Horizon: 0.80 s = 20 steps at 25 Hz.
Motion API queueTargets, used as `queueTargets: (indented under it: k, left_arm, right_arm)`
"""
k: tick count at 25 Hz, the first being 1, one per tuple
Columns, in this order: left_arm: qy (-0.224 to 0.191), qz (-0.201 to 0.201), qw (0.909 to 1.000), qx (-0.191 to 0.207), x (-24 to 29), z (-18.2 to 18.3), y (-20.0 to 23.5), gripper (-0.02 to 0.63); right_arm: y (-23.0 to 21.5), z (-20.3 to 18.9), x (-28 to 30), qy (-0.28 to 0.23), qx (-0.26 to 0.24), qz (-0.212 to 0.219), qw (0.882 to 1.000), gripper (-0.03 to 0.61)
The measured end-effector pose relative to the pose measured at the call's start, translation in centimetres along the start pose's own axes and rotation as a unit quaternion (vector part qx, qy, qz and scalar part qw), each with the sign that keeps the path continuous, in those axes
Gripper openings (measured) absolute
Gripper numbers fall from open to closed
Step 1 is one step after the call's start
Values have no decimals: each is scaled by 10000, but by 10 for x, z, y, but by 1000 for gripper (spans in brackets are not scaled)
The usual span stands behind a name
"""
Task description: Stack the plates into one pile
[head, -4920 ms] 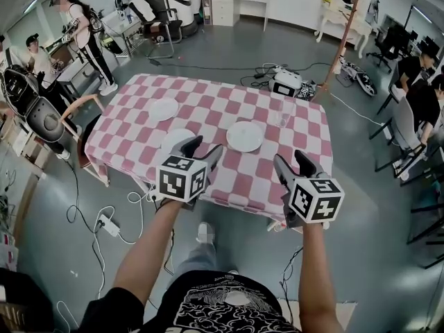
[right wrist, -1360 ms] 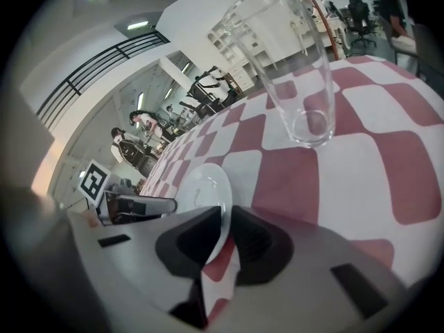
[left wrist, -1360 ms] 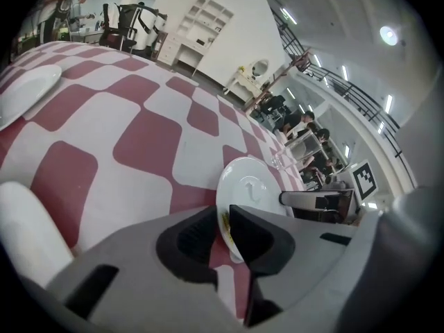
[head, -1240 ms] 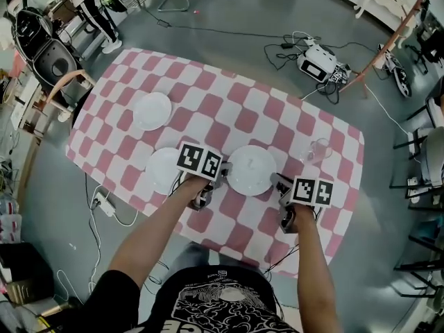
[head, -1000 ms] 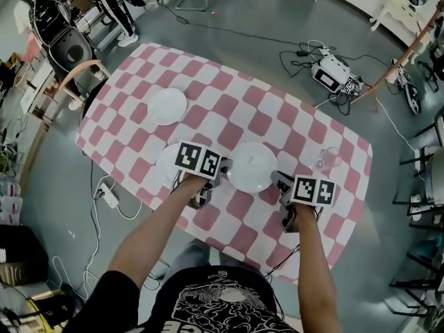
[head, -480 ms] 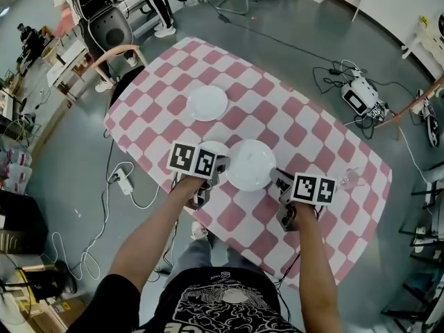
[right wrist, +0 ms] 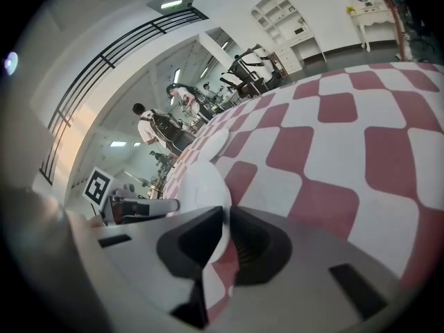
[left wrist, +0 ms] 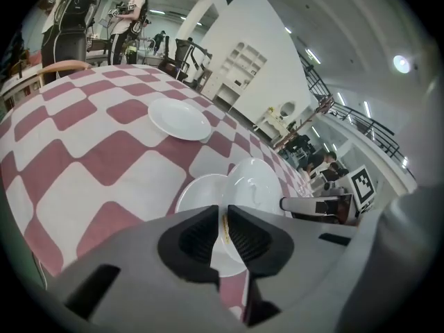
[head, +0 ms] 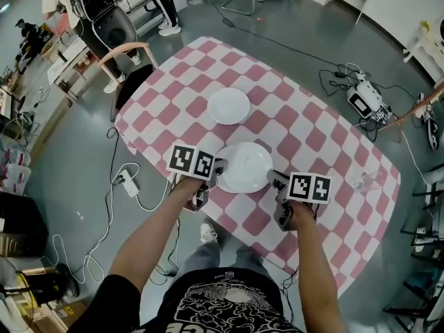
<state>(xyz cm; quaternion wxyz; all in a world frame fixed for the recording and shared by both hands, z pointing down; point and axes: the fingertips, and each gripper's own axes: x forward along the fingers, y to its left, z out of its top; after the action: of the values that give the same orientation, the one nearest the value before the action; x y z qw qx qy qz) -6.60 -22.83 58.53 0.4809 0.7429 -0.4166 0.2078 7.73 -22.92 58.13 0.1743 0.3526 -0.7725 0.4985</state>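
A white plate (head: 244, 166) hangs just above the red-and-white checked table (head: 305, 127), gripped at its rim from both sides. My left gripper (head: 218, 167) is shut on its left rim and my right gripper (head: 275, 180) is shut on its right rim. In the left gripper view the held plate (left wrist: 255, 184) partly overlaps a second white plate (left wrist: 196, 194) lying flat on the cloth beneath it. A third white plate (head: 229, 106) lies further back on the table, also visible from the left gripper (left wrist: 179, 118). The right gripper view shows the held plate (right wrist: 200, 184) edge-on between the jaws.
A clear glass (head: 365, 180) stands near the table's right edge. A wooden chair (head: 123, 55) sits at the far left corner. People stand at the back left. Cables and a power strip (head: 129, 183) lie on the floor to the left.
Both grippers have carried the plate leftward across the table. It now hangs over the plate that lay to its left, and the glass is farther to the right.
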Motion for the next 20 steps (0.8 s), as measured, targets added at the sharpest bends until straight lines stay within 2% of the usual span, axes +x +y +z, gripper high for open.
queueTargets:
  k: [9,15,20]
  left_arm:
    - [293,-24,9996,60,-8,-9,34,58]
    - [512,-13,9984,245,-4,-14,45,64]
    - [559,-75,9975,422,-3,-16,47,71]
  right_arm:
    - [15,-14,29,39,33,-322,9995,43]
    - [16,-20,38,125,-308,-720,9969,60]
    - [13,-18,35,-27,-518,-1018,9934,72]
